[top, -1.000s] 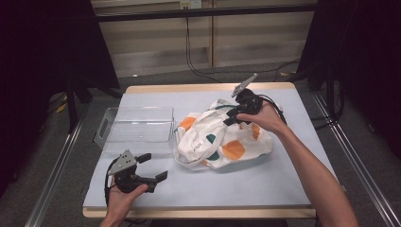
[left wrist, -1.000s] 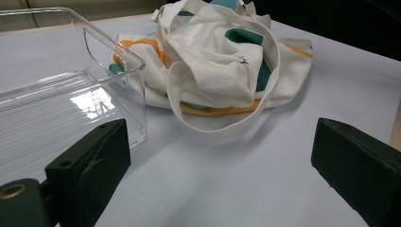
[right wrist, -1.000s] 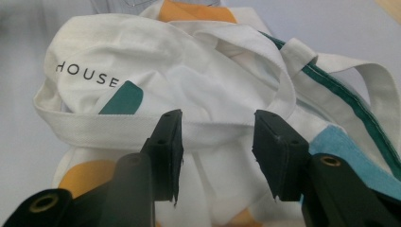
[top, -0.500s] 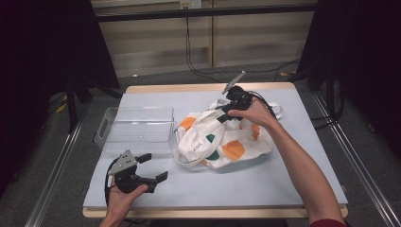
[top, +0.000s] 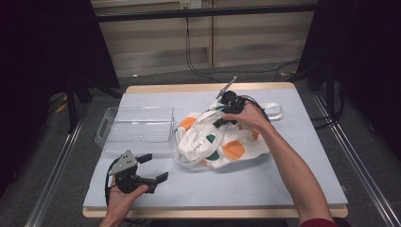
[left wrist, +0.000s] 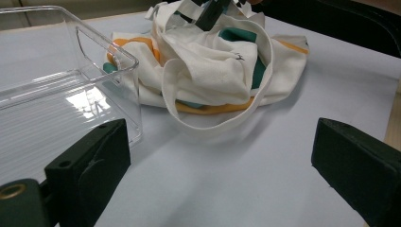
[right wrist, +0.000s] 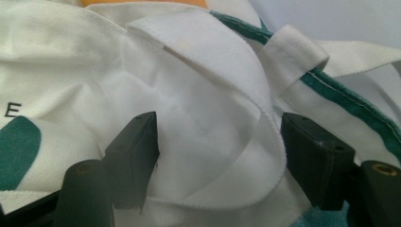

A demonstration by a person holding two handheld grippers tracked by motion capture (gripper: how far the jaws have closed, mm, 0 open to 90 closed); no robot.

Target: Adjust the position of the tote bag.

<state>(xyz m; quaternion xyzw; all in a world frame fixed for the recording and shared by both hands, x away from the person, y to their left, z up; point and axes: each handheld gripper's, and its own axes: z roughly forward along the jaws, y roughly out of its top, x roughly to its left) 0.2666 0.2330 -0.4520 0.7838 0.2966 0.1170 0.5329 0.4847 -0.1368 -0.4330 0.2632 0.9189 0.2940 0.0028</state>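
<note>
Tote bag (top: 222, 142): soft, light, floppy cloth; right gripper (top: 221, 117), jaws just opening, straddles its strap (right wrist: 236, 156) unpinched — best hold there.

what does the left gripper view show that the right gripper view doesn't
The left gripper view adds the clear plastic bin, the pale blue table cover, the bag's looped strap and the open left claw. The right gripper view adds the right claw, its jaws just opening, cloth between them, and a letter E. Both show the white tote bag with green and orange patches.
</note>
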